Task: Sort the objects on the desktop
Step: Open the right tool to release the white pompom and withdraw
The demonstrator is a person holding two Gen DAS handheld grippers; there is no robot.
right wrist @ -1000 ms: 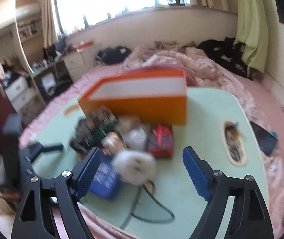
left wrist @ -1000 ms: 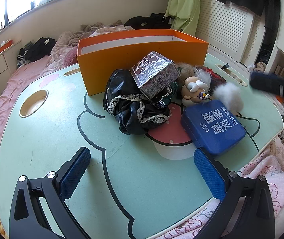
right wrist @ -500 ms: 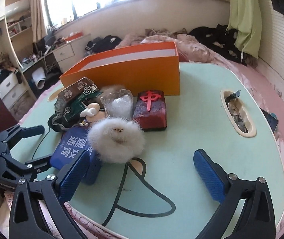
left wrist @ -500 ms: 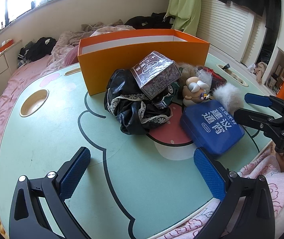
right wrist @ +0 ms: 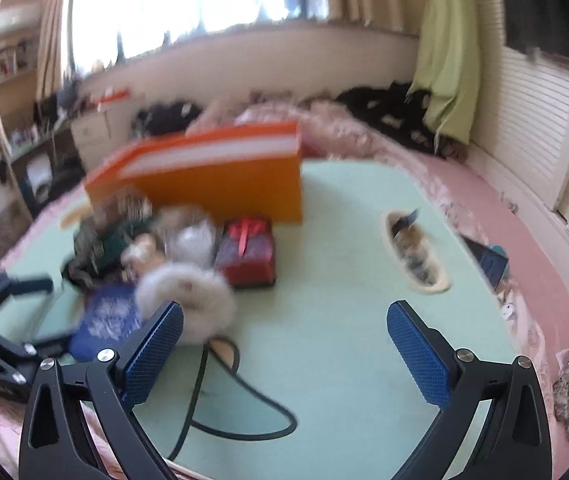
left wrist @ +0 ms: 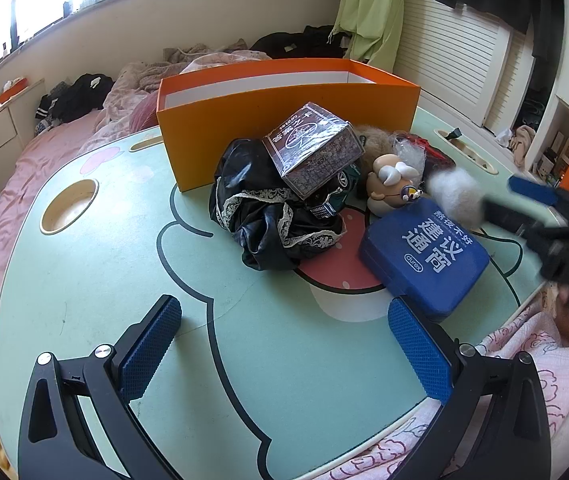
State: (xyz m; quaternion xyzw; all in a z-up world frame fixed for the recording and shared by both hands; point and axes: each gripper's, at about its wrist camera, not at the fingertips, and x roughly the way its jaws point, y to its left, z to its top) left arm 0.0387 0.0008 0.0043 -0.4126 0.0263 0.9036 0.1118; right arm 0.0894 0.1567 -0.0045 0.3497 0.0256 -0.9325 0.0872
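- Here we judge the sorting has barely begun: the pile sits in front of the orange box, and we see nothing inside it.
- Our right gripper stands wide and empty, its left pad just beside the white fluffy ball.
- Our left gripper is also wide, holding nothing, over bare table.
- Next, we think, the right gripper must line up around the ball, then close gently; it looks soft and light.
- The blue case, the black cloth, the figurine and the red packet crowd together.
- The green cartoon-print table stands on a pink bed in a cluttered bedroom.
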